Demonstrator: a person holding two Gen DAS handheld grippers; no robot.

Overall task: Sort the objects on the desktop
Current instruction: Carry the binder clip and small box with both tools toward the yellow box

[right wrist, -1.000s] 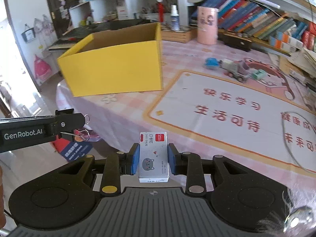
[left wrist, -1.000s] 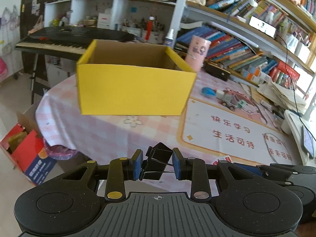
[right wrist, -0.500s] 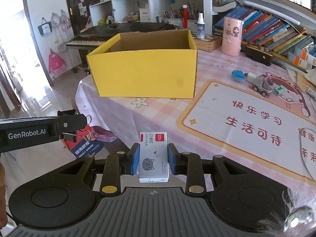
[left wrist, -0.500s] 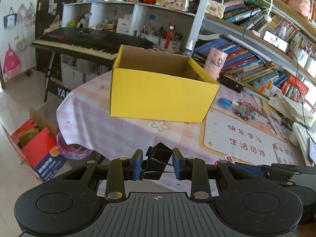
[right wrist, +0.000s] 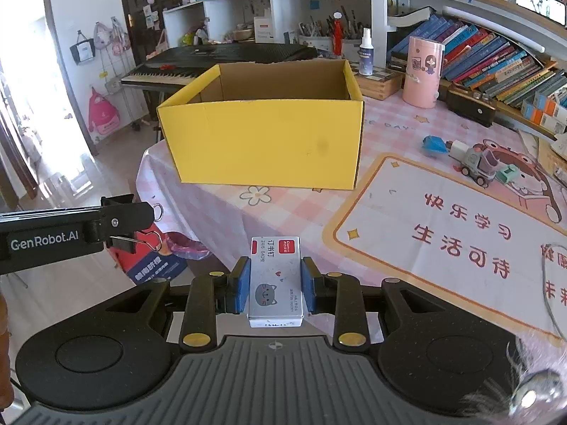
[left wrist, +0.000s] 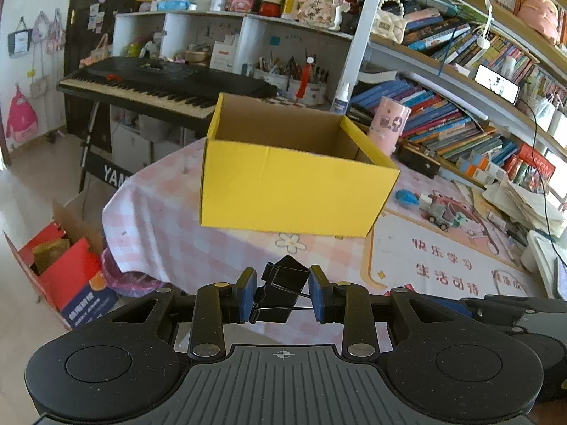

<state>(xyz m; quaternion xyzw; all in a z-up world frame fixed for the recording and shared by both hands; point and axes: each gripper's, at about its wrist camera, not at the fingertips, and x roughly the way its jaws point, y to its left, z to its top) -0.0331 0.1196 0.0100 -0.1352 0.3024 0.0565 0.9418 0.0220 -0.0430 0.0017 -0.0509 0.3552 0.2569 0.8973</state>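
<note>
Left wrist view: yellow box (left wrist: 297, 191) looks farther off than before (open top). Left gripper (left wrist: 282, 294) clamps a black clip (left wrist: 283, 283); right gripper (right wrist: 275, 285) pinches a cat-printed staple box (right wrist: 275, 281).

Lighting: bright daylight, blown out at the doorway (right wrist: 14, 71) | Distortion: strong fisheye bending at edges | Focus: sharp centrally; lower-right corner smeared, possibly glare

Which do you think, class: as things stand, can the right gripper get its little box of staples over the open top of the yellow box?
Probably yes. The right gripper is shut on the staple box, the yellow box stands open-topped straight ahead, and only bare tablecloth lies between. It must rise above the near wall first.
</note>
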